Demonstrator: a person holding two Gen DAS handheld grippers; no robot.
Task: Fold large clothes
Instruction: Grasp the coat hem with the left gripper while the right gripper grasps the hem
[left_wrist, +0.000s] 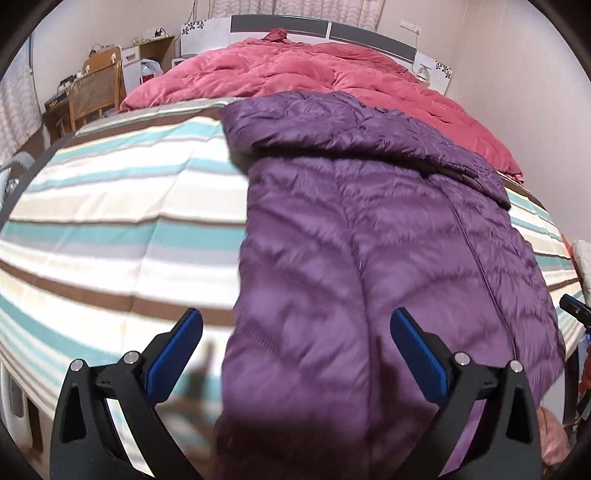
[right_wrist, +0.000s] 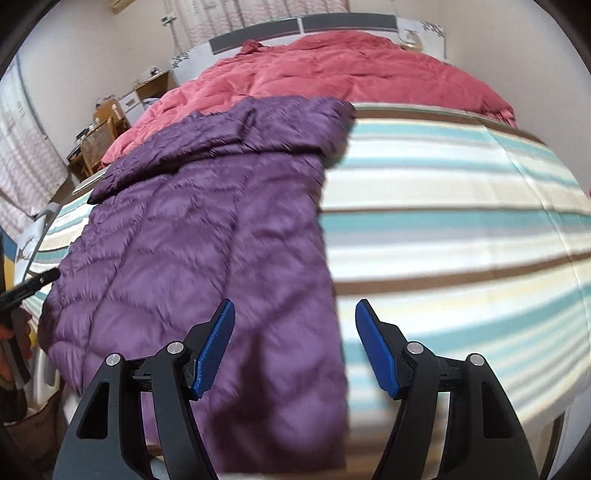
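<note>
A purple quilted down jacket (left_wrist: 373, 236) lies lengthwise on the striped bed sheet (left_wrist: 110, 206), its hem hanging over the near edge and its top part folded over at the far end. My left gripper (left_wrist: 295, 334) is open and empty, above the jacket's near left edge. In the right wrist view the jacket (right_wrist: 199, 236) fills the left half on the sheet (right_wrist: 454, 206). My right gripper (right_wrist: 294, 325) is open and empty, above the jacket's near right edge. Its tip shows at the far right of the left wrist view (left_wrist: 574, 308).
A rumpled pink duvet (left_wrist: 295, 74) covers the far half of the bed, against the headboard (left_wrist: 325, 29). A wicker chair (left_wrist: 94, 96) and a desk stand to the far left. A wall runs along the bed's right side.
</note>
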